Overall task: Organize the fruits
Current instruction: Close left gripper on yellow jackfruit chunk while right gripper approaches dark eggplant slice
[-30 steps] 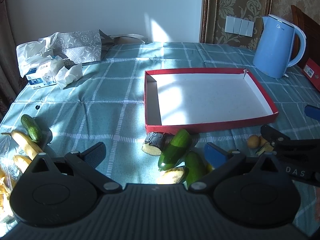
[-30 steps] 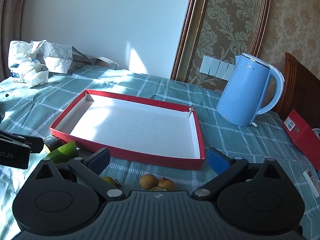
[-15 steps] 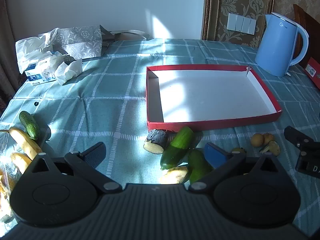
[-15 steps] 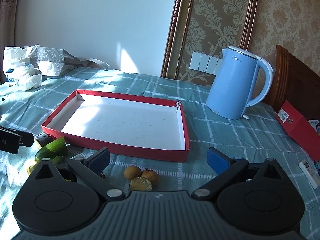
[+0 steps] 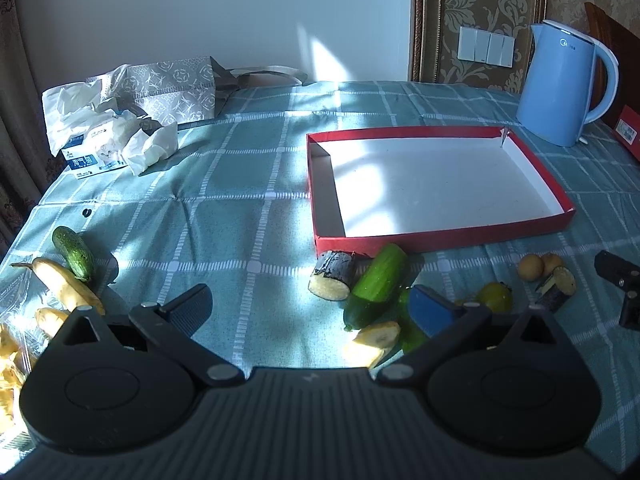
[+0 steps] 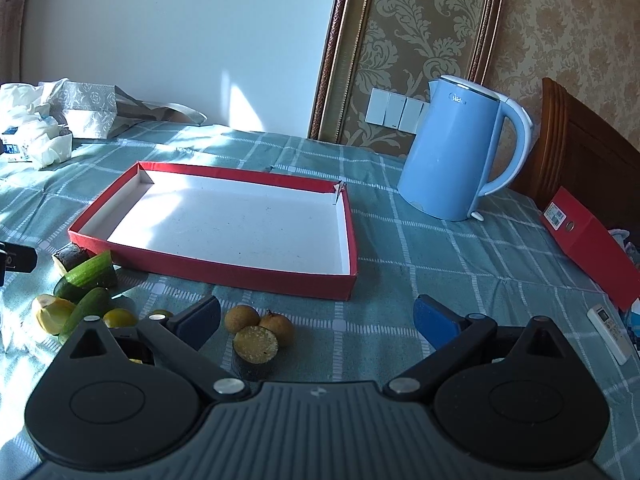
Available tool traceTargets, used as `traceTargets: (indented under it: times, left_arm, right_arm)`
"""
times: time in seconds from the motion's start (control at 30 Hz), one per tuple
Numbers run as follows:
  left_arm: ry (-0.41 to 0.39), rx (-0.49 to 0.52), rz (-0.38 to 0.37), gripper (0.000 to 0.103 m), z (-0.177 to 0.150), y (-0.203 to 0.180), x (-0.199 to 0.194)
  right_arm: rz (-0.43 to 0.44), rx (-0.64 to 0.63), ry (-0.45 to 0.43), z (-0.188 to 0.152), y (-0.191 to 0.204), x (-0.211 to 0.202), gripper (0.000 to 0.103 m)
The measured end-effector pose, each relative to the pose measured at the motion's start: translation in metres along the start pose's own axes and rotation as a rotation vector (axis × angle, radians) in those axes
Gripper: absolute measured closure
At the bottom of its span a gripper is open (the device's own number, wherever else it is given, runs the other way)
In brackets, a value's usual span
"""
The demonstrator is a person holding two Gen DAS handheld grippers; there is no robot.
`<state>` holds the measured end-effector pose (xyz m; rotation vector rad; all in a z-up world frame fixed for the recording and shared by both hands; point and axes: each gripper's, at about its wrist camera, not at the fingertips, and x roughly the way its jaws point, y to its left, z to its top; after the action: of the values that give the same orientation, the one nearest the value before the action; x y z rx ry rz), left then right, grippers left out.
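An empty red tray (image 5: 440,240) (image 6: 248,272) with a white floor lies on the checked cloth. Before its near left corner lie a cut dark-skinned piece (image 5: 334,276), a green cucumber (image 5: 376,284) and a banana piece (image 5: 374,342). Two small brown round fruits (image 6: 242,317) and a cut dark piece (image 6: 256,346) sit just in front of my right gripper (image 6: 316,316), which is open and holds nothing. My left gripper (image 5: 310,304) is open too, above the cloth left of the cucumber. A small cucumber (image 5: 74,252) and bananas (image 5: 64,284) lie at far left.
A blue kettle (image 6: 456,156) stands behind the tray's right end. A red box (image 6: 588,244) and a white remote (image 6: 610,332) lie at the right edge. Tissue packs and a patterned bag (image 5: 168,88) fill the back left corner. A wooden chair (image 6: 580,152) is beyond.
Both grippers have drawn back and up from the tray, so more of the table shows. The fruits have not moved. Both stay open.
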<state>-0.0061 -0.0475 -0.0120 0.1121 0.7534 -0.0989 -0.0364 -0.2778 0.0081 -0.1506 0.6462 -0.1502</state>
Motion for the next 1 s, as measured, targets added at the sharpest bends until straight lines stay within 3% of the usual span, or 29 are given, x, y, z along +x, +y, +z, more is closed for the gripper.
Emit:
traceTargets:
  times: [0.23,0.47,0.87,0.97,1.0]
  left_arm:
    - [-0.045,0.032,-0.022,0.000,-0.028,0.007,-0.011]
    - [-0.079,0.182,-0.047,0.000,-0.036,-0.022,-0.004]
    - [0.011,0.208,-0.201,0.000,-0.036,-0.025,0.023]
    - [0.015,0.234,-0.201,0.000,-0.039,-0.026,0.027]
    - [0.020,0.247,-0.207,0.005,-0.041,-0.025,0.028]
  right_arm:
    - [0.003,0.011,0.036,-0.012,-0.004,0.004,0.000]
    - [0.024,-0.010,0.039,-0.015,-0.001,0.005,0.000]
    - [0.008,-0.007,0.075,-0.025,-0.011,0.010,0.000]
    - [0.006,-0.016,0.080,-0.027,-0.011,0.010,0.000]
    - [0.005,-0.016,0.081,-0.027,-0.011,0.010,0.000]
